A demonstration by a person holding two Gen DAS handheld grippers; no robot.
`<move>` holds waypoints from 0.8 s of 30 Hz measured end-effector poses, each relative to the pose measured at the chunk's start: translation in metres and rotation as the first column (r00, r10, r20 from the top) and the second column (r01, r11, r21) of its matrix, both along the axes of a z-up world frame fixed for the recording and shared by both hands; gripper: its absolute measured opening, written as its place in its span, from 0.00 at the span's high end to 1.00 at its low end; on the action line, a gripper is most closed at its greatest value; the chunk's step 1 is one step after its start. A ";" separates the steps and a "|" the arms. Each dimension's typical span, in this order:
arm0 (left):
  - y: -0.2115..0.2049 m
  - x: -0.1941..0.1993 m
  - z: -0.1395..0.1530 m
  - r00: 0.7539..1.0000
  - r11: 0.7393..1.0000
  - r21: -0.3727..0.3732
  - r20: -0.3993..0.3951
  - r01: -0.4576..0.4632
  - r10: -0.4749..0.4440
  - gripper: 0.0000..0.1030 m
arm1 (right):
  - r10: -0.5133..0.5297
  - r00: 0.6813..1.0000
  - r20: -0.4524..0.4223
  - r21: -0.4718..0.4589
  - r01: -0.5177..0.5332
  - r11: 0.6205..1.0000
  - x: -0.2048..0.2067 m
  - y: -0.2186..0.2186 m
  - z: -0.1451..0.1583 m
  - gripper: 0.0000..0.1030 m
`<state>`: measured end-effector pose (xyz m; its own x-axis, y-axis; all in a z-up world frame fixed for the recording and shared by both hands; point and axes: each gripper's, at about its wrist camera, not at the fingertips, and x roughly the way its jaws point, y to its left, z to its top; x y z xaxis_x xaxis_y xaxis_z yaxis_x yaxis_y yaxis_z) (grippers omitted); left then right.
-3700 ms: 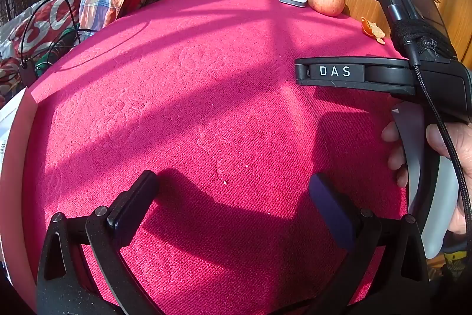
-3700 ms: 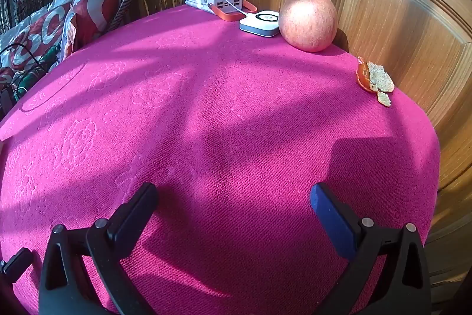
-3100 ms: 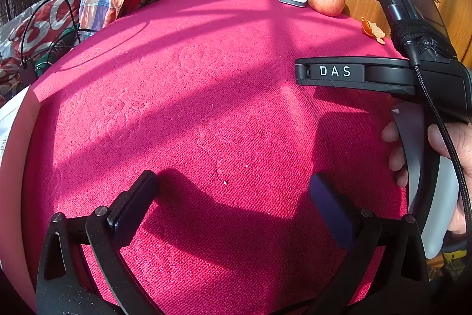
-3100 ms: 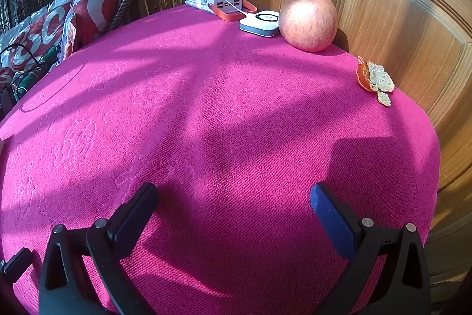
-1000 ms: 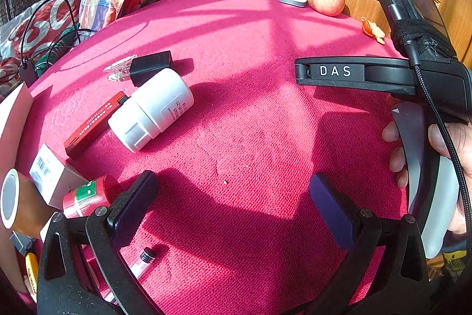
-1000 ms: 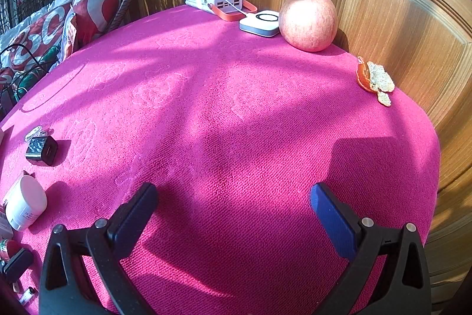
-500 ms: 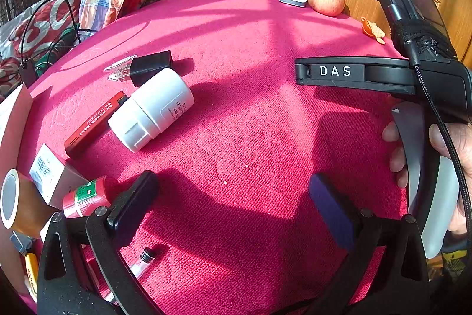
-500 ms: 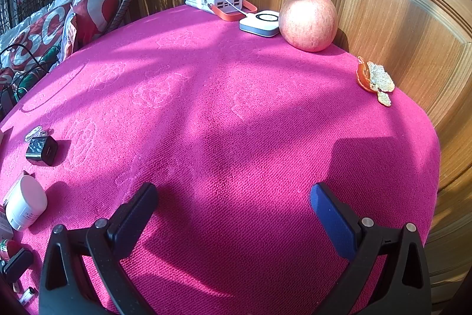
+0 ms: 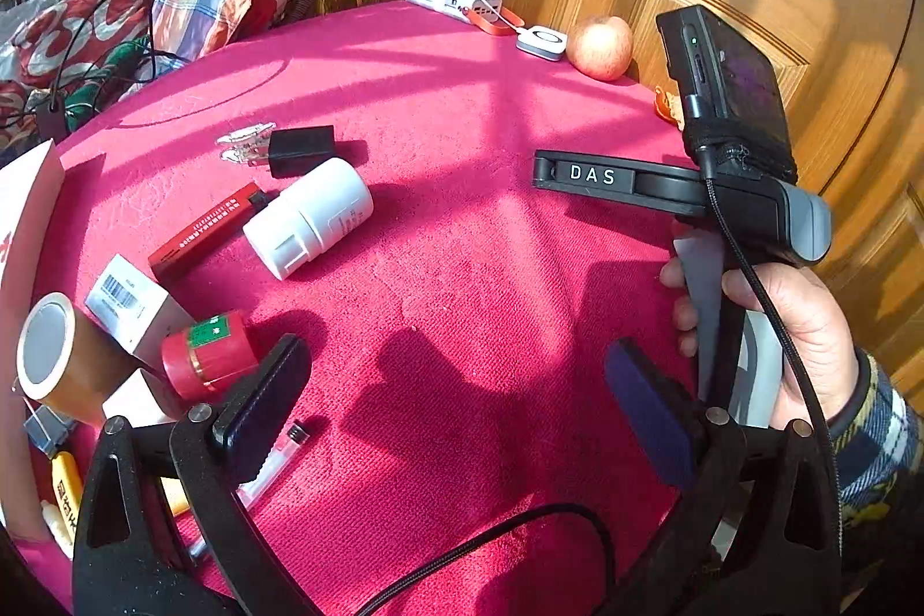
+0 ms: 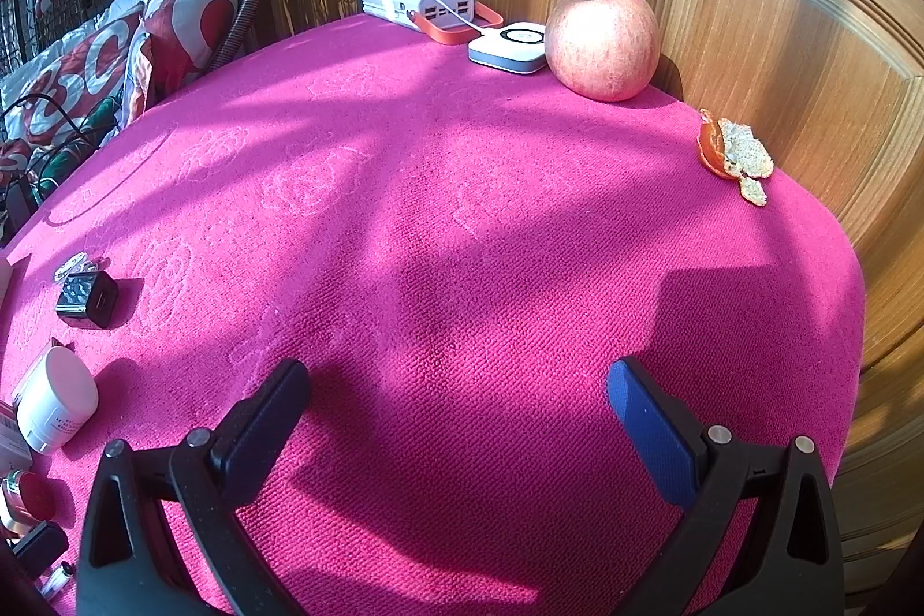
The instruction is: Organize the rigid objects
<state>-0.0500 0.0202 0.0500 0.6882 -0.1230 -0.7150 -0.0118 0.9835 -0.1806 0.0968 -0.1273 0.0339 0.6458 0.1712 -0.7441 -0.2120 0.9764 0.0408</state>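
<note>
Both my left hand-held gripper (image 9: 456, 388) and right hand-held gripper (image 10: 459, 399) hang released and empty over the pink cloth surface (image 9: 462, 235). The white plastic bottle (image 9: 309, 217) lies toppled at ten o'clock amid loose clutter, awaiting sorting.

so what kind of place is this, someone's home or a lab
Most likely a home living area: a round table under a pink cloth, a wooden panelled door behind it, patterned cushions beside a wicker chair, and an apple beside a power bank.
</note>
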 end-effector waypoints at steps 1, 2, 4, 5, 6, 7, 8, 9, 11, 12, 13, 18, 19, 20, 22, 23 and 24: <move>0.010 -0.014 0.014 0.999 1.000 -0.016 0.042 -0.021 0.022 0.00 | 0.027 0.999 0.022 0.068 -0.029 0.997 -0.005 -0.006 0.006 0.00; 0.024 -0.032 0.027 0.995 0.998 -0.053 0.088 -0.039 0.044 0.00 | 0.048 0.997 0.052 0.116 -0.054 0.992 -0.011 -0.012 0.012 0.00; 0.052 -0.066 0.044 0.984 0.992 -0.086 0.143 -0.092 0.103 0.00 | 0.102 0.984 0.143 0.188 -0.129 0.974 -0.026 -0.019 0.030 0.00; 0.065 -0.081 0.048 0.979 0.990 -0.065 0.155 -0.127 0.136 0.00 | 0.144 0.969 0.201 0.222 -0.188 0.957 -0.035 -0.020 0.040 0.00; 0.077 -0.094 0.048 0.974 0.986 -0.026 0.155 -0.163 0.165 0.00 | 0.186 0.949 0.253 0.251 -0.250 0.935 -0.043 -0.019 0.049 0.00; 0.087 -0.105 0.046 0.972 0.982 0.014 0.143 -0.190 0.186 0.00 | 0.220 0.932 0.287 0.266 -0.298 0.917 -0.049 -0.017 0.056 0.00; 0.095 -0.115 0.041 0.971 0.976 0.047 0.124 -0.211 0.204 0.00 | 0.263 0.916 0.303 0.263 -0.346 0.901 -0.054 -0.011 0.062 0.00; 0.102 -0.124 0.034 0.971 0.972 0.069 0.097 -0.225 0.218 0.00 | 0.319 0.901 0.294 0.246 -0.394 0.886 -0.057 -0.002 0.065 0.00; 0.108 -0.136 0.017 0.973 0.970 0.074 0.043 -0.230 0.228 0.00 | 0.442 0.866 0.236 0.202 -0.488 0.849 -0.061 0.024 0.064 0.00; 0.107 -0.140 0.008 0.974 0.972 0.064 0.010 -0.226 0.226 0.02 | 0.493 0.846 0.204 0.182 -0.528 0.830 -0.064 0.039 0.062 0.00; 0.105 -0.144 0.001 0.976 0.975 0.052 -0.010 -0.217 0.217 0.03 | 0.539 0.822 0.186 0.166 -0.567 0.807 -0.069 0.052 0.058 0.00; 0.072 -0.145 -0.024 0.992 0.993 0.058 -0.064 -0.102 0.106 0.25 | 0.749 0.647 0.143 0.027 -0.759 0.651 -0.117 0.109 0.039 0.05; 0.068 -0.143 -0.028 0.992 0.993 0.065 -0.078 -0.095 0.100 0.27 | 0.783 0.610 0.125 -0.009 -0.788 0.615 -0.125 0.118 0.034 0.16; 0.066 -0.139 -0.032 0.991 0.994 0.065 -0.093 -0.088 0.094 0.31 | 0.807 0.583 0.096 -0.041 -0.808 0.588 -0.128 0.127 0.028 0.37; 0.063 -0.134 -0.036 0.991 0.996 0.051 -0.108 -0.078 0.083 0.38 | 0.829 0.558 0.043 -0.064 -0.826 0.560 -0.127 0.139 0.018 0.52; 0.062 -0.133 -0.037 0.991 0.996 0.043 -0.110 -0.075 0.080 0.38 | 0.834 0.552 0.028 -0.063 -0.831 0.552 -0.125 0.142 0.015 0.52; 0.062 -0.131 -0.038 0.991 0.997 0.035 -0.109 -0.073 0.076 0.38 | 0.839 0.544 0.010 -0.064 -0.837 0.543 -0.123 0.144 0.011 0.52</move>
